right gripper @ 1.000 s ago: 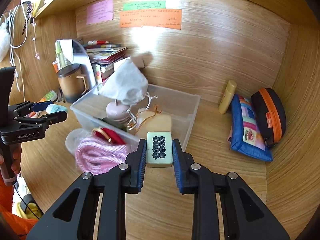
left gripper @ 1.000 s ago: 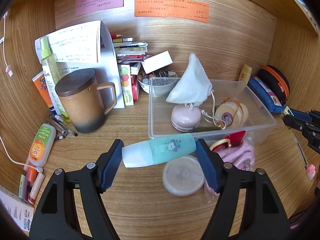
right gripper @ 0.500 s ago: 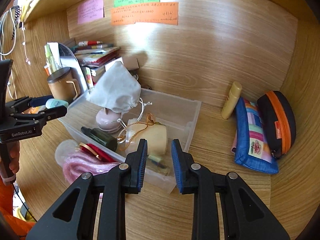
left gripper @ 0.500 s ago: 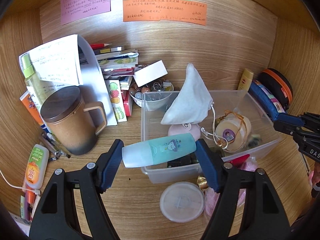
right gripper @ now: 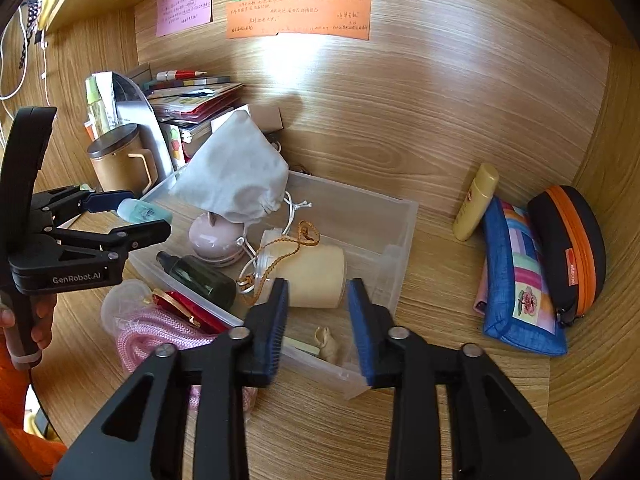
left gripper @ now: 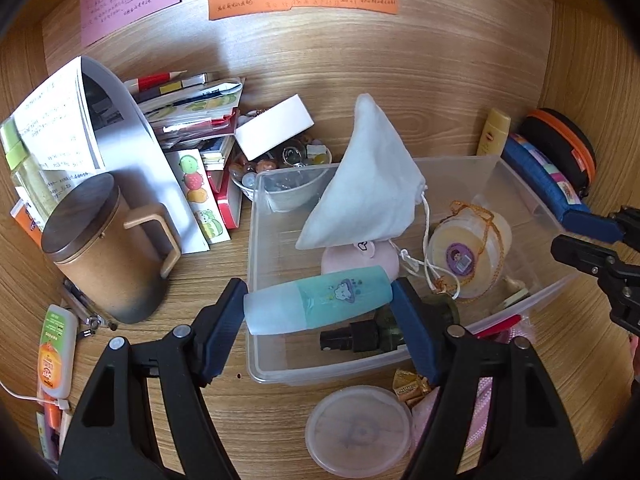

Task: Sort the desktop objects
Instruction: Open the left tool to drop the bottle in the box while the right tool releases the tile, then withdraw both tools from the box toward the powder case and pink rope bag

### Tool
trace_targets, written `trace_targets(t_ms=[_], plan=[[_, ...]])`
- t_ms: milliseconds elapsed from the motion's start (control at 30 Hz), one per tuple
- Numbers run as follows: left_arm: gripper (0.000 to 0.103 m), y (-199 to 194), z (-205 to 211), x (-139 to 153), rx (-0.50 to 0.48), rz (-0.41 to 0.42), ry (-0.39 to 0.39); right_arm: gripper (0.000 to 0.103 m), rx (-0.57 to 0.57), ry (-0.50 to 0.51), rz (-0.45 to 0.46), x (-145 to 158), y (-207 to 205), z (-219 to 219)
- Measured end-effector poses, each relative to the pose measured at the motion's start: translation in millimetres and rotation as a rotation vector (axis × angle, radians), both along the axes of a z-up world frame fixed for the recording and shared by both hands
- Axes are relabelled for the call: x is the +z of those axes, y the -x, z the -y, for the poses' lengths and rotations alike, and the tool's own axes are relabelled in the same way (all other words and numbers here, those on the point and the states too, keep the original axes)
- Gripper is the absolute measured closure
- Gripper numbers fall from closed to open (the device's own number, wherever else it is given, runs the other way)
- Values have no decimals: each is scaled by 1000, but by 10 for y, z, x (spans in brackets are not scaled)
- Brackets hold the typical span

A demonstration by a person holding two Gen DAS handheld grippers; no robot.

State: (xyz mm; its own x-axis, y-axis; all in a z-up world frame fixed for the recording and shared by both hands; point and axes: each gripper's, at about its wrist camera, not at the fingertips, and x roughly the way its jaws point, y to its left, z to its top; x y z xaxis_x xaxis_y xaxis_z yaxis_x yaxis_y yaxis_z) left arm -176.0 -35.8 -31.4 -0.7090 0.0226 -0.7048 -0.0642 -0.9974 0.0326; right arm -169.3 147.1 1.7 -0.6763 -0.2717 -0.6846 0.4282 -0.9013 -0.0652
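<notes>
Left gripper (left gripper: 320, 306) clamps teal bottle (left gripper: 318, 300) end to end, over clear bin's (left gripper: 452, 164) near-left corner. Right gripper (right gripper: 318, 316) empty, jaws just opening, over bin's near-right end. Best release: lower bottle clear of dark spray bottle (left gripper: 384, 330), then open.
</notes>
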Motion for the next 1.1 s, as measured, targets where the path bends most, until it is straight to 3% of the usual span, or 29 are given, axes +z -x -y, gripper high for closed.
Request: trace_targets(t_ms=[167, 333, 667, 1100], plan=[[30, 7, -24, -9, -12, 7, 35, 52, -9, -6, -16, 0, -27, 12], [29, -4, -69, -27, -14, 7, 73, 48, -10, -14, -18, -5, -51, 16], [13, -135, -73, 27, -5, -13, 80, 21, -47, -36, -59, 42, -174, 4], [5, -485, 52, 148, 21, -69, 87, 12, -77, 18, -8, 49, -332, 9]])
